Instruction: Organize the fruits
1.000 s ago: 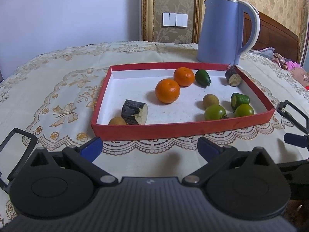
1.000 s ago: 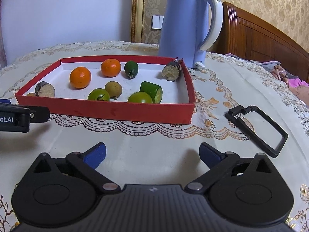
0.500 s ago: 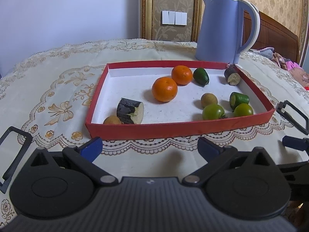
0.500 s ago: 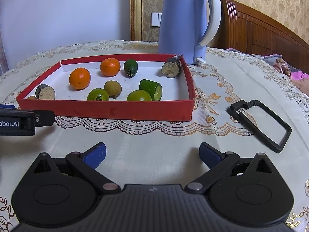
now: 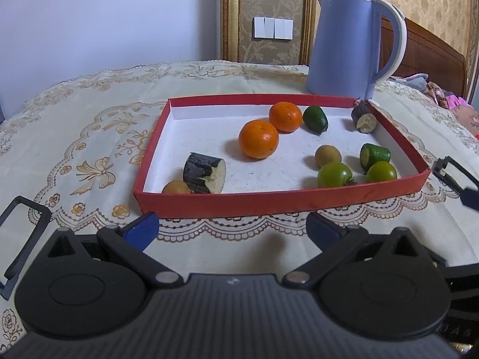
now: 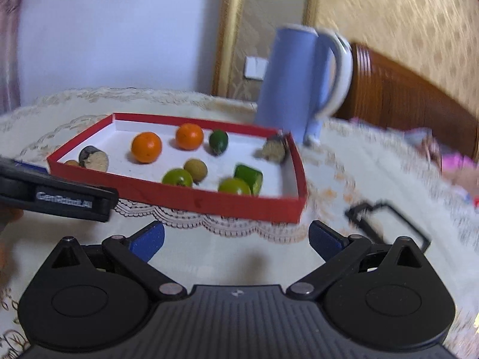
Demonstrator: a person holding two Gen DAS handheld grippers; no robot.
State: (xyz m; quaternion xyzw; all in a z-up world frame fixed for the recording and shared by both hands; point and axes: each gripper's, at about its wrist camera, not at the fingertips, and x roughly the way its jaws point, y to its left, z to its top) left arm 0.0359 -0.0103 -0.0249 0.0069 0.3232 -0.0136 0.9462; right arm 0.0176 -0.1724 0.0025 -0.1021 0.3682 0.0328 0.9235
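A red tray (image 5: pixel 269 202) with a white floor lies on the tablecloth; it also shows in the right wrist view (image 6: pixel 209 202). In it are two oranges (image 5: pixel 259 139) (image 5: pixel 285 117), green fruits (image 5: pixel 334 174) (image 5: pixel 381 172) (image 5: pixel 315 118), a cut green piece (image 5: pixel 374 156), two brown round fruits (image 5: pixel 328 156) (image 5: pixel 176 187) and two dark cut pieces (image 5: pixel 204 173) (image 5: pixel 364 119). My left gripper (image 5: pixel 232 230) is open and empty in front of the tray's near wall. My right gripper (image 6: pixel 236 237) is open and empty, near the tray's right front corner.
A blue kettle (image 5: pixel 350 51) stands behind the tray's far right corner. The left gripper's body (image 6: pixel 57 197) crosses the left of the right wrist view. A wooden headboard (image 6: pixel 413 95) and bedding lie to the right. The right wrist view is motion-blurred.
The right gripper has lifted and swung, so its view is blurred and the tray looks tilted. The left gripper has shifted slightly. Both stay open and empty.
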